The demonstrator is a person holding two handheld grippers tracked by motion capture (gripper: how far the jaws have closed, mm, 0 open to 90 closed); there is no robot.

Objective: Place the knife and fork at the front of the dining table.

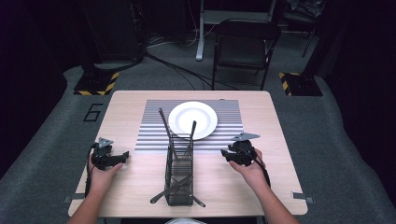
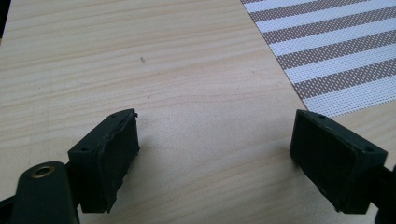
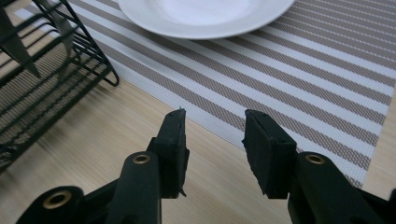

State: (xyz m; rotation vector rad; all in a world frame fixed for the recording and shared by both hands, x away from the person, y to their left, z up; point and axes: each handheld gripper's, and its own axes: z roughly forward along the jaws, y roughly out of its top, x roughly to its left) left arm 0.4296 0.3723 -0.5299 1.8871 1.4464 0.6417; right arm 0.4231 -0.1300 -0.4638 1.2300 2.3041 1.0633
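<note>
Hovering right of the wire cutlery basket, your right gripper stands narrowly apart, empty; the high view adds your left gripper, wide and empty.

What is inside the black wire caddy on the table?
The black wire caddy holds several dark utensils leaning out; their kinds and lower ends are hard to tell through the mesh.

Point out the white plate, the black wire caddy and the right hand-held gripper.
white plate (image 1: 193,120), high view, centre of its well.
black wire caddy (image 1: 179,179), high view, middle of its mesh body.
right hand-held gripper (image 3: 214,140), right gripper view, midway between its fingertips.
</note>
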